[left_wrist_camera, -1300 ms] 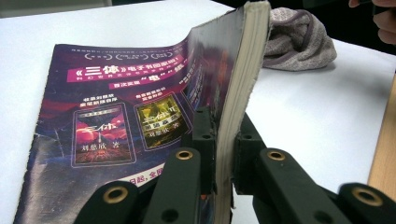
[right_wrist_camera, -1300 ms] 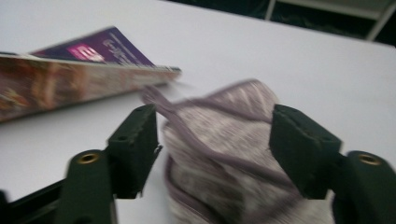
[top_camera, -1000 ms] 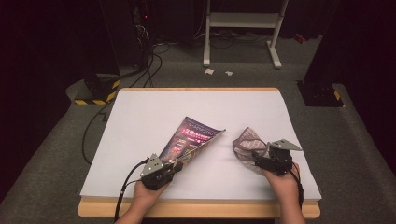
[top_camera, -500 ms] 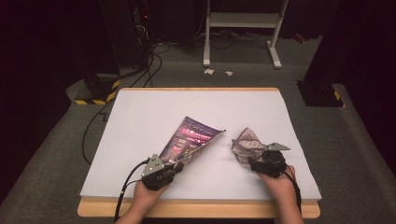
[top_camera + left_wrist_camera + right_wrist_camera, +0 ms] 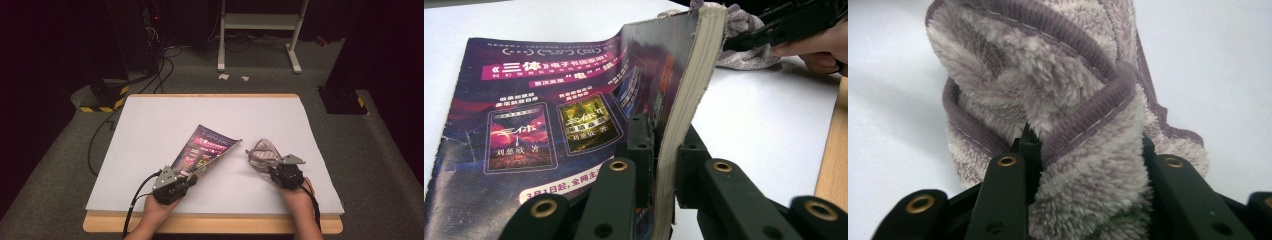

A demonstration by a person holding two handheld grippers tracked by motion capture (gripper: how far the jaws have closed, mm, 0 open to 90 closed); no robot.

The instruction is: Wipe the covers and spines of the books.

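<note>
On a white bench (image 5: 150,130), the left gripper (image 5: 186,181) at about 7 o'clock clamps the lower corner of a purple magazine (image 5: 207,150), lifting that edge so the pages curl. At about 5 o'clock, the right gripper (image 5: 270,172) has just been closing and its jaws now pinch a bunched grey-mauve fleecy cloth (image 5: 262,152), lying just beside the magazine.

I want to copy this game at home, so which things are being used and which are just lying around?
In use:
- magazine, its edge pinched in the left gripper
- fluffy purple-edged cloth, with the right gripper closing on it

Just lying about:
- white scraps on the floor
- white metal stand
- cables on the floor
</note>
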